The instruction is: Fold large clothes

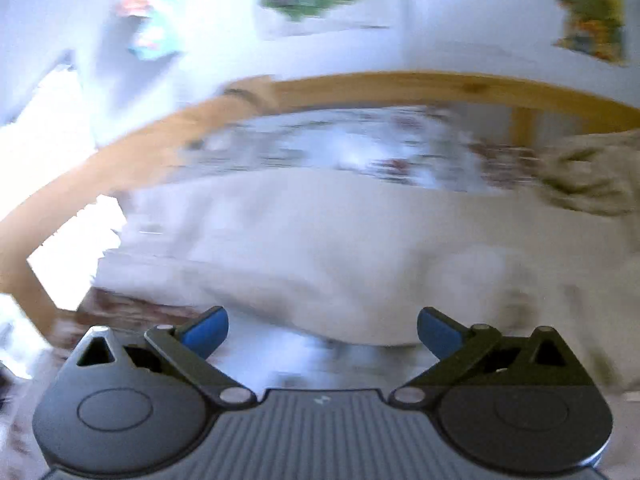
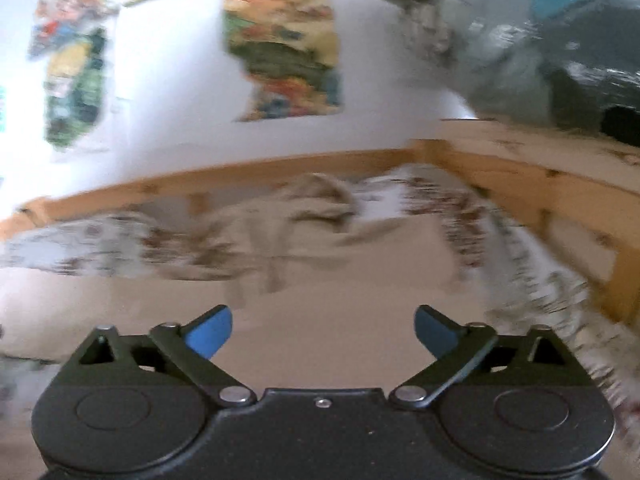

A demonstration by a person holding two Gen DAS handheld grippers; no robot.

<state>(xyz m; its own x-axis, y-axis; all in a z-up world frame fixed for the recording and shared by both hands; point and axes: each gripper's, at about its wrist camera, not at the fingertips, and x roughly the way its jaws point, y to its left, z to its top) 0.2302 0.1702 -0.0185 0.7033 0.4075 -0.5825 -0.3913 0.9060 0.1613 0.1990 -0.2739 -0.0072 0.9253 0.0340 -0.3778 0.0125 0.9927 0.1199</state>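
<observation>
A large pale beige garment (image 1: 340, 248) lies spread over a bed with a flower-patterned sheet (image 1: 360, 152). Both views are blurred by motion. My left gripper (image 1: 322, 332) hangs above the garment's near part, blue pads wide apart and nothing between them. In the right wrist view the same beige cloth (image 2: 328, 312) fills the foreground, with a crumpled lump of beige fabric (image 2: 308, 204) farther back. My right gripper (image 2: 323, 332) is open above the cloth and holds nothing.
A wooden bed frame (image 1: 360, 84) runs along the far side and turns into a corner at the right (image 2: 500, 168). Colourful posters (image 2: 288, 48) hang on the white wall. A bulky grey-blue bundle (image 2: 540, 40) sits at the upper right.
</observation>
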